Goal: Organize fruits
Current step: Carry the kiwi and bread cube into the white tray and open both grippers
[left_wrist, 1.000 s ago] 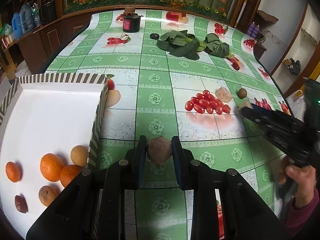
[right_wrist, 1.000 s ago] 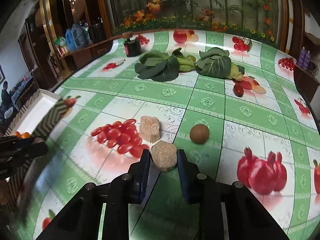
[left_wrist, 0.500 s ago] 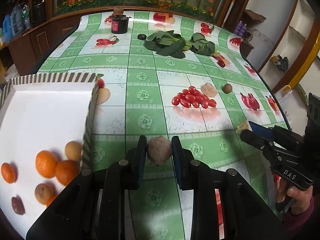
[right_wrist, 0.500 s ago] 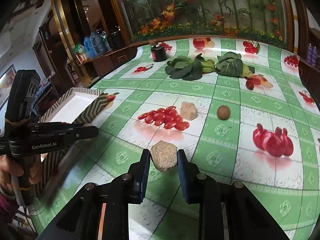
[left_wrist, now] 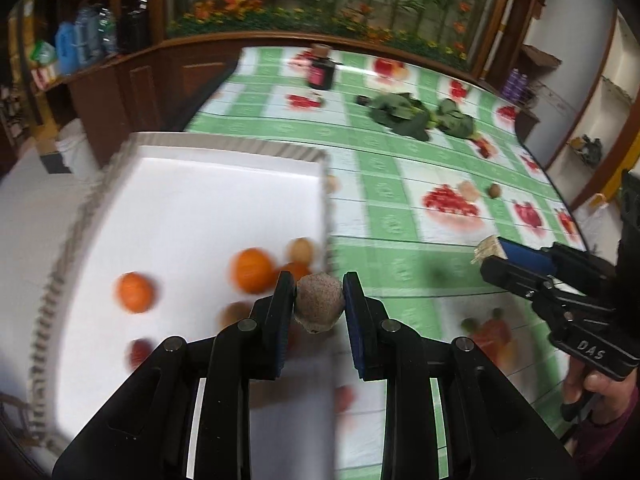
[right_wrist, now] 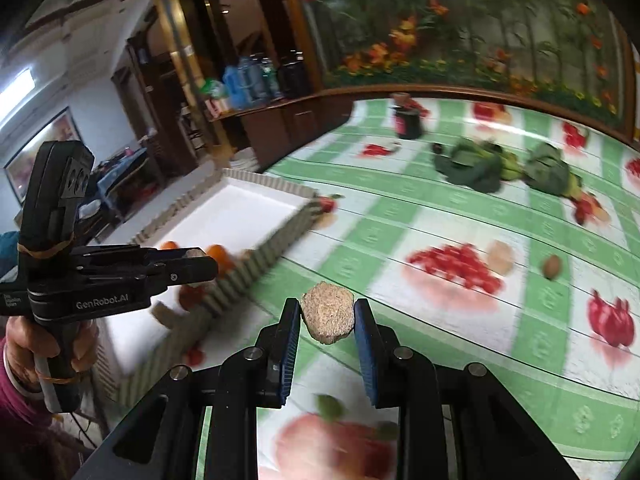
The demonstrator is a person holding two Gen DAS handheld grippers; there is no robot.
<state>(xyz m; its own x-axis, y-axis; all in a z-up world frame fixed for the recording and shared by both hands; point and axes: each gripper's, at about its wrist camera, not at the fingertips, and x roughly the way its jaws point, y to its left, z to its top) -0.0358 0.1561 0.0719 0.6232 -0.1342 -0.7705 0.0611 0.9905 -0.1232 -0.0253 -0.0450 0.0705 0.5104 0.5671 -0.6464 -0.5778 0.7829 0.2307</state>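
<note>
left hand-held gripper: my jaws clamped on a brownish fruit, over the tray
right hand-held gripper: pinching a tan chunk above the surface

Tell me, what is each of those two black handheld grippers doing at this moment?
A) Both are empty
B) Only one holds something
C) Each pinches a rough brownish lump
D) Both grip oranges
C: the left gripper pinches a rounded brownish lump, and the right gripper pinches an angular tan lump.
</note>
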